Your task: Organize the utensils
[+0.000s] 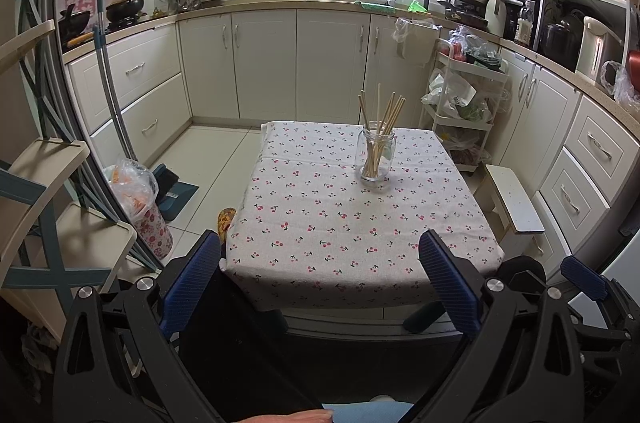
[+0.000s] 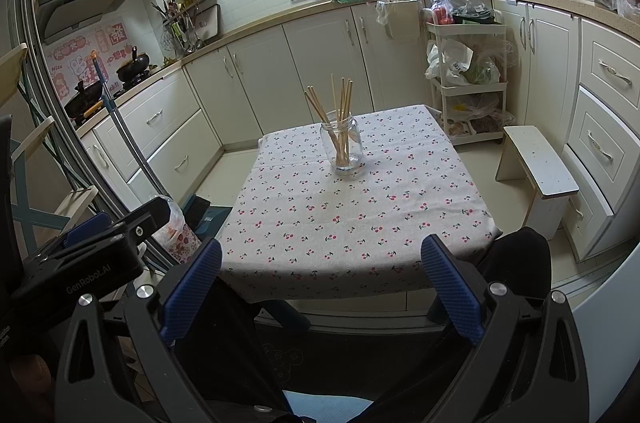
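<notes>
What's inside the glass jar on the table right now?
The glass jar holds a bunch of wooden chopsticks, standing on end and fanning out above its open mouth. Nothing else shows through the clear glass.

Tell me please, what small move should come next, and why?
Probably none with the chopsticks: they already stand together in the glass jar on the cherry-print tablecloth. Both the left gripper and the right gripper are open, empty, short of the table; I would simply draw them back.
</notes>
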`<state>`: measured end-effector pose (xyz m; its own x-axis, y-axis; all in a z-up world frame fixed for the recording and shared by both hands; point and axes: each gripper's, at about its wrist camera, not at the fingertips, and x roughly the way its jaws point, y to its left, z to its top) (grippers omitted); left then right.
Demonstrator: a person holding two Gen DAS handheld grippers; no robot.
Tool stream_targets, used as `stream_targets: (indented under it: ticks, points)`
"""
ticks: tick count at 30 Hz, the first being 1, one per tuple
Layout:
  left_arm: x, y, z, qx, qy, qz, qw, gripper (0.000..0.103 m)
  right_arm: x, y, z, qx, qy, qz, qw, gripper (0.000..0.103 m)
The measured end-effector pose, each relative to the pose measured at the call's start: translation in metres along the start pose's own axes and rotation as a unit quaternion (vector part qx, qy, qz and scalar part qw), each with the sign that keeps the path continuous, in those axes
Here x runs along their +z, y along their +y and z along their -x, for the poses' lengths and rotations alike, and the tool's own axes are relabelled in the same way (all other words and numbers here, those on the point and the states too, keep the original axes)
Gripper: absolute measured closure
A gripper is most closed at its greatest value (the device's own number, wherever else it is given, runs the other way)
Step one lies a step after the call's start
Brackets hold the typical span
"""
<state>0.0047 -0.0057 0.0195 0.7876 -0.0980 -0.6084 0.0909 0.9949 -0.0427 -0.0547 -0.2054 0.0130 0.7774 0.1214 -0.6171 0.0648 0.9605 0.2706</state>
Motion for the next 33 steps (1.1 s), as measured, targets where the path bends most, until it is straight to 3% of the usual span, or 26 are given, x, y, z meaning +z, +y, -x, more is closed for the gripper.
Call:
stream_targets:
  ticks: [15,21,33]
  points:
    - [-0.005,0.008,-0.008,-0.003,0.015,0.007,0.9999,0.008,-0.001,0.000,-0.001,0.000,0.001,0.000,1.000,0.007]
    - [-0.009,0.008,0.000,0.030,-0.018,-0.007,0.9994,0.008,-0.004,0.002,0.000,0.001,0.001,-0.001,1.000,0.007]
    - [-0.004,0.012,-0.003,0.020,0.002,0.009,0.9998,0.008,-0.012,0.010,0.002,0.000,0.000,0.000,1.000,0.007]
